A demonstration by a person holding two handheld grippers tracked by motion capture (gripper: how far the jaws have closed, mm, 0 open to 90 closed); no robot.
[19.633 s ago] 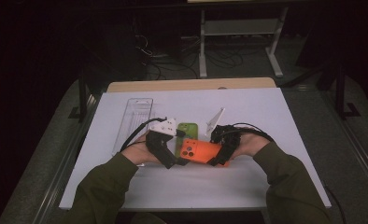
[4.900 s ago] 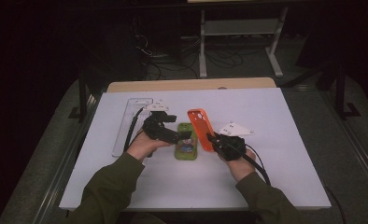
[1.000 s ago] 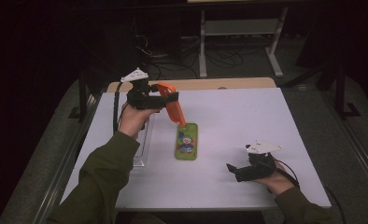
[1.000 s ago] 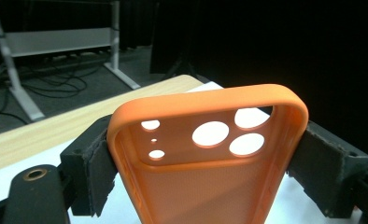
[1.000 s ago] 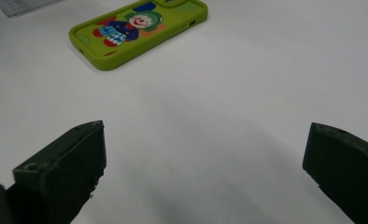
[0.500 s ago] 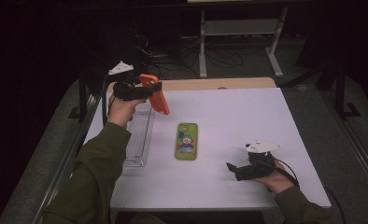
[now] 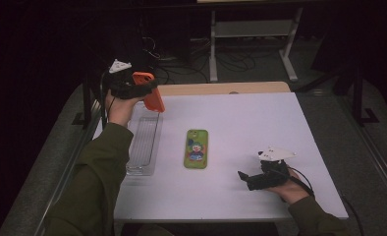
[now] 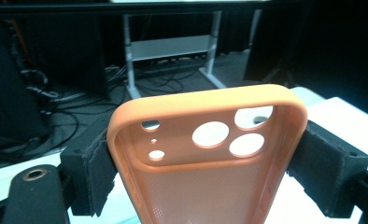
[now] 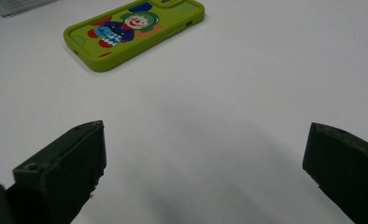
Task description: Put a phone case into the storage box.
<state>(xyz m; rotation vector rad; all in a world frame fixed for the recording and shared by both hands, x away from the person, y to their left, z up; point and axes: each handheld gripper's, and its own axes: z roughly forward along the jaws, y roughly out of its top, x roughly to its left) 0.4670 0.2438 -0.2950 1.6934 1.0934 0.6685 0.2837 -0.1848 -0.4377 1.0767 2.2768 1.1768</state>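
My left gripper (image 8: 205, 163) pinches the orange phone case (image 8: 205, 154) across its width, one padded jaw pressed on each long edge, with the camera cut-outs at the end pointing away from me. In the high view I hold it raised off the bench, above the far end of the clear tray (image 7: 143, 147), which lies just below and a little nearer to me than the gripper.

To do this step well, I judge that I should keep the squeeze even: the case is soft and empty, so too much pressure would bow its sides and too little would let it pivot. I carry it level and lower it flat into the tray, lined up with the tray's long sides, and let go only once it rests on the bottom.

My right gripper (image 9: 205, 172) rests low on the bench (image 7: 240, 123), jaws spread wide with nothing between them. Ahead of it and to its left, well apart, lies the green phone case (image 9: 135, 32) with the clown picture, flat on the bench. I keep that hand parked so it does not nudge the green case.
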